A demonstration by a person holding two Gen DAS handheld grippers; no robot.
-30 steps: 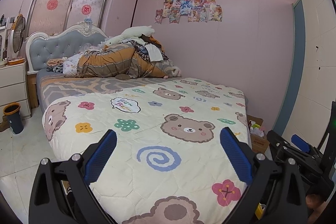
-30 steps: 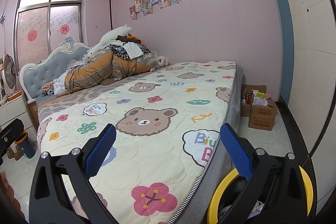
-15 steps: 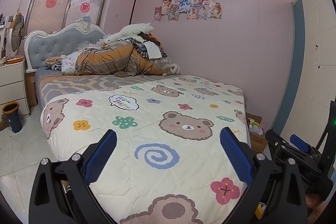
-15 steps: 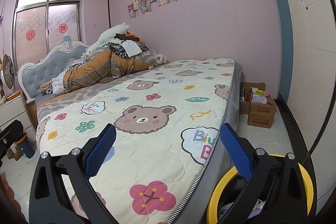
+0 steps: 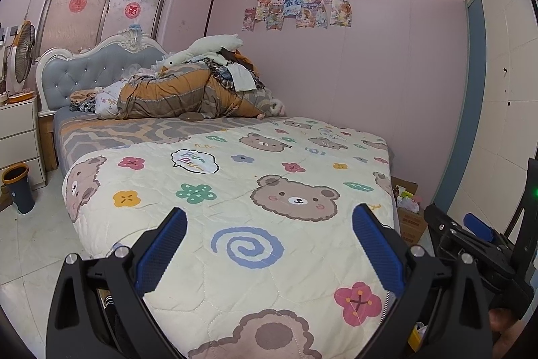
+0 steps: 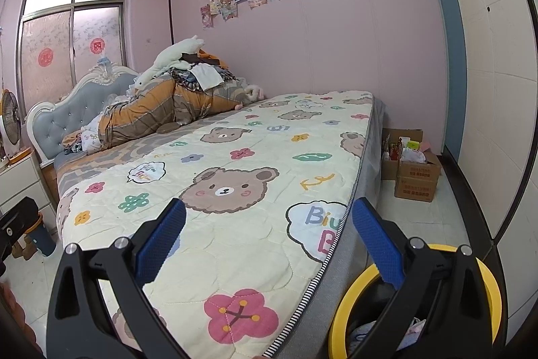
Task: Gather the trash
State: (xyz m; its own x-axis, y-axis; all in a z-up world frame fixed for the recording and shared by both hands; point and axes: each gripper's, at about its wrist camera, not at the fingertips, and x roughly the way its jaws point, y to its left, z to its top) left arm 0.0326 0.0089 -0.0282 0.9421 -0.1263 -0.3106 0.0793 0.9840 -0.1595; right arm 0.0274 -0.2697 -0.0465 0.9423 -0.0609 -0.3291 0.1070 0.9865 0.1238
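Left wrist view: left gripper (image 5: 269, 234) held above the foot end of the bed, jaws spread wide, nothing btwn the blue pads (image 5: 161, 253). Below it the bear-print quilt (image 5: 235, 184) covers the mattress out to the foot corners. Pile of bedding & clothes (image 5: 188, 93) sits at the head end against the grey headboard (image 5: 90, 69). Small dark bin w/ orange rim (image 5: 18, 187) on the floor at the bed's left side, by the white nightstand (image 5: 18, 137). Right gripper (image 5: 477, 241) shows at the frame's right edge, past the bed's right foot corner; can't tell its jaw state from here. Cardboard boxes (image 5: 408, 214) on the floor beyond that corner, by the wall.

Right wrist view: right gripper (image 6: 269, 234) over the bed's right foot corner, jaws wide apart, empty. Yellow-rimmed trash bin (image 6: 346, 312) stands on the floor just beside that corner, under the right finger, w/ crumpled paper trash (image 6: 412, 333) inside. Boxes (image 6: 417, 177) further along the bed's right edge, w/ items sticking out.
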